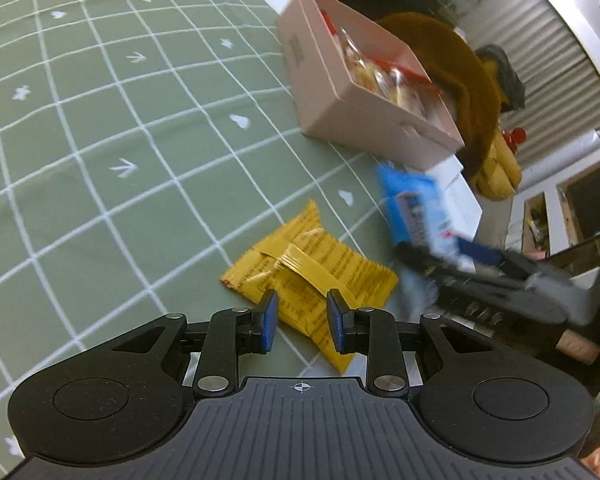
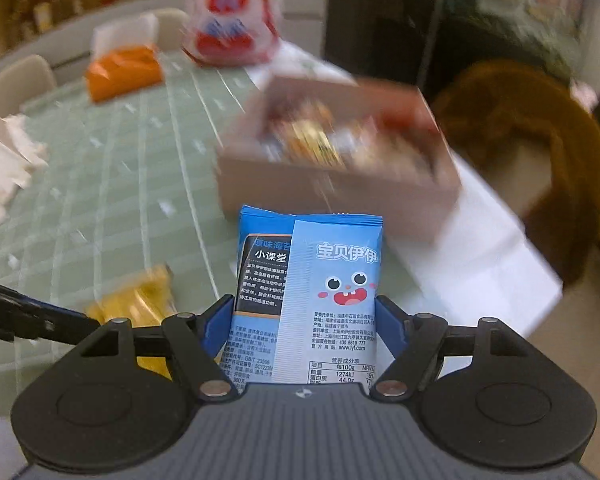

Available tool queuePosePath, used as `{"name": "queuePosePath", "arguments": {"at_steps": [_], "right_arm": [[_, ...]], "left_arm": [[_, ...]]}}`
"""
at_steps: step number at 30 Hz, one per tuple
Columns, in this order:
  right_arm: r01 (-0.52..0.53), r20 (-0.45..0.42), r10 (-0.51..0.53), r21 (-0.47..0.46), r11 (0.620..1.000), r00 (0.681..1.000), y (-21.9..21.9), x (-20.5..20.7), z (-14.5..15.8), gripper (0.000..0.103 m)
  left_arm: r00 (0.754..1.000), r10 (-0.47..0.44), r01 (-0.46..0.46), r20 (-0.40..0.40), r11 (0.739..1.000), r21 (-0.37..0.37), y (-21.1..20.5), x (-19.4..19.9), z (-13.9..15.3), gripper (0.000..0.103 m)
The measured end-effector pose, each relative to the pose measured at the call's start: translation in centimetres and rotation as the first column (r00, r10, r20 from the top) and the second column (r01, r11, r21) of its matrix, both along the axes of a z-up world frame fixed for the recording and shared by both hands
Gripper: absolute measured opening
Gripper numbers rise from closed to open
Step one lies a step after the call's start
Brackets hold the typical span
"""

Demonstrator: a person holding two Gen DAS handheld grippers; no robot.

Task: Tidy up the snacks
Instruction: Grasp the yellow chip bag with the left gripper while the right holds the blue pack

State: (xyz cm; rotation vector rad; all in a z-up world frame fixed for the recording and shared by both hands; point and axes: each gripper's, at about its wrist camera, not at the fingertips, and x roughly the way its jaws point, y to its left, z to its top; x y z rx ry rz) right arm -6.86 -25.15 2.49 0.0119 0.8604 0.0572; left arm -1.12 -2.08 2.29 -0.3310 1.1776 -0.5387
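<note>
My right gripper (image 2: 302, 320) is shut on a blue snack packet (image 2: 312, 276) and holds it above the table, short of the pink box (image 2: 332, 196) that holds several wrapped snacks. In the left wrist view the same packet (image 1: 416, 208) and right gripper (image 1: 476, 268) hang to the right, below the pink box (image 1: 340, 92). My left gripper (image 1: 302, 320) is open, its fingers just over the near end of two yellow snack packets (image 1: 304, 276) lying on the green checked tablecloth (image 1: 120, 120). The yellow packets also show in the right wrist view (image 2: 136, 300).
An orange pack (image 2: 122, 70) and a red-and-white bag (image 2: 232, 20) lie at the far end of the table. White paper (image 2: 480, 264) lies under the box near the table's right edge. A brown plush toy (image 1: 460, 72) sits beyond the box.
</note>
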Motion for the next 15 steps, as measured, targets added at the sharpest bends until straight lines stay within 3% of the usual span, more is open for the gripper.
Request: {"name": "queuePosePath", "arguments": {"at_steps": [4, 8, 11, 15], "right_arm": [[0.015, -0.024, -0.013, 0.082, 0.997, 1.0, 1.3, -0.7, -1.5, 0.074], [-0.027, -0.048, 0.035, 0.172, 0.985, 0.998, 3.2, -0.7, -2.1, 0.075], [-0.05, -0.03, 0.055, 0.158, 0.986, 0.998, 4.3, -0.9, -2.0, 0.075], [0.006, 0.024, -0.008, 0.076, 0.997, 1.0, 3.5, -1.1, -1.6, 0.077]], "left_arm": [[0.997, 0.045, -0.049, 0.06, 0.997, 0.064, -0.1, 0.6, 0.5, 0.045], [0.991, 0.092, -0.101, 0.097, 0.991, 0.086, 0.9, 1.5, 1.1, 0.045], [0.991, 0.088, -0.099, 0.104, 0.99, 0.101, 1.0, 1.7, 1.1, 0.045], [0.986, 0.075, -0.097, 0.15, 0.984, 0.15, 1.0, 1.3, 1.3, 0.045]]}}
